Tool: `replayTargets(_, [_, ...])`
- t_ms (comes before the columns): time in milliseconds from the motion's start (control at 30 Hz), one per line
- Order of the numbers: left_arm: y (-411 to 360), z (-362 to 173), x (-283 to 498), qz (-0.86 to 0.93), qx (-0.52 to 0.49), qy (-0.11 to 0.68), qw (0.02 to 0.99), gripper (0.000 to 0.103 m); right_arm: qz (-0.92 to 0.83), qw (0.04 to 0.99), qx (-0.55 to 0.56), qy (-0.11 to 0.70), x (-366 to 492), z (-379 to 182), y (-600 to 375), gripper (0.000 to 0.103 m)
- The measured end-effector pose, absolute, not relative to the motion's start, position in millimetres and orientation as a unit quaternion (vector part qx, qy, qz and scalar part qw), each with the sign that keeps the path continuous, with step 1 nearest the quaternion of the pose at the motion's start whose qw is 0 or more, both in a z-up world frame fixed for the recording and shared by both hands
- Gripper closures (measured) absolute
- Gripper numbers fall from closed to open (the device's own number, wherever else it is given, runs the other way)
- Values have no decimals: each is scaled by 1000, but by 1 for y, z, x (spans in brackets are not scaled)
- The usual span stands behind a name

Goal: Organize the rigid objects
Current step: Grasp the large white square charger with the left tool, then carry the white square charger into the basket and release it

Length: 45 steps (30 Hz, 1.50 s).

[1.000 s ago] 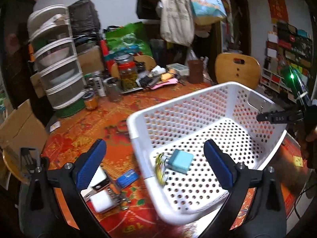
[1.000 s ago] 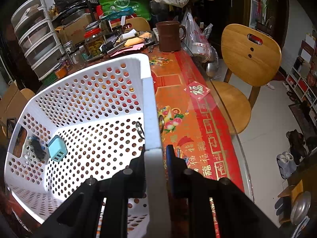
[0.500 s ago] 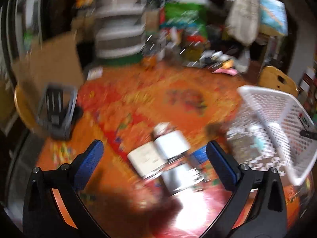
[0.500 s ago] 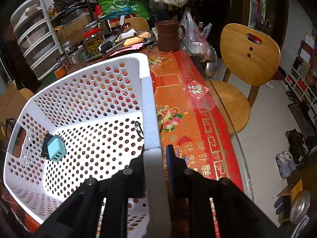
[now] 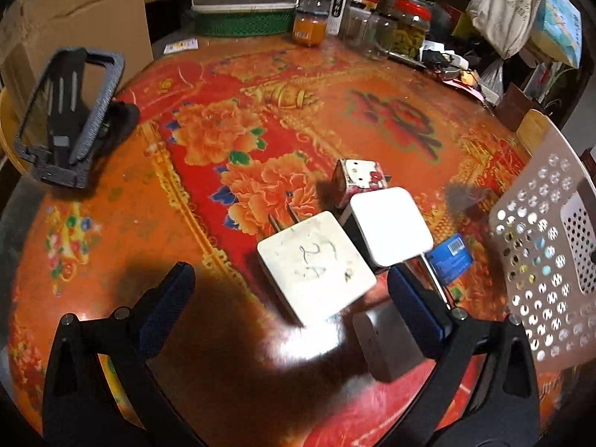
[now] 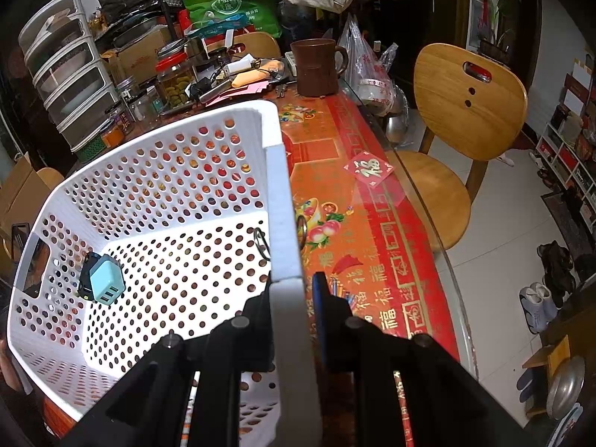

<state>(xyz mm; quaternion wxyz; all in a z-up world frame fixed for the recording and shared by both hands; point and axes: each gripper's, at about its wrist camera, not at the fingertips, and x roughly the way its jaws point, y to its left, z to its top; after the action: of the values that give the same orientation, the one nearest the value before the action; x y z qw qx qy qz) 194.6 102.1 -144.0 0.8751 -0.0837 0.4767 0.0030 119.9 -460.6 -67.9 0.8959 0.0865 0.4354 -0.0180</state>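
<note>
Chargers [image 5: 316, 268]: white, square, scuffed.

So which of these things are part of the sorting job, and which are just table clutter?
Job: white basket, teal charger inside it, marked white charger, second white charger, cartoon-print cube, blue card.

Clutter: jars, brown mug, black stand.

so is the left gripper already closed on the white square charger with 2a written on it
No, the left gripper is open, its blue-padded fingers spread wide on either side of the white square charger marked 2A, which lies on the red floral table.
</note>
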Motion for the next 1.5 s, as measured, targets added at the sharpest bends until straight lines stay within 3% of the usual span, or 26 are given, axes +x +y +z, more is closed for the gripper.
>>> replayTargets(233, [93, -149, 210, 23, -62, 483, 873, 2, -17, 896, 87, 435, 120, -68, -460, 88])
replayTargets(333, [85, -146, 209, 32, -34, 479, 876, 22, -15, 896, 89, 435, 120, -67, -460, 88])
replayTargets(367, [84, -144, 207, 25, -35, 476, 878, 39, -16, 896, 89, 435, 120, -67, -459, 88])
replayTargets(400, [81, -140, 206, 22, -30, 475, 879, 45, -16, 896, 87, 436, 121, -67, -459, 88])
replayTargets(900, [77, -64, 184, 45, 0, 400, 915, 45, -16, 896, 74, 437, 120, -69, -451, 88])
replayTargets(1500, [-66, 28, 161, -51, 62, 343, 936, 45, -12, 899, 79, 430, 121, -68, -452, 88])
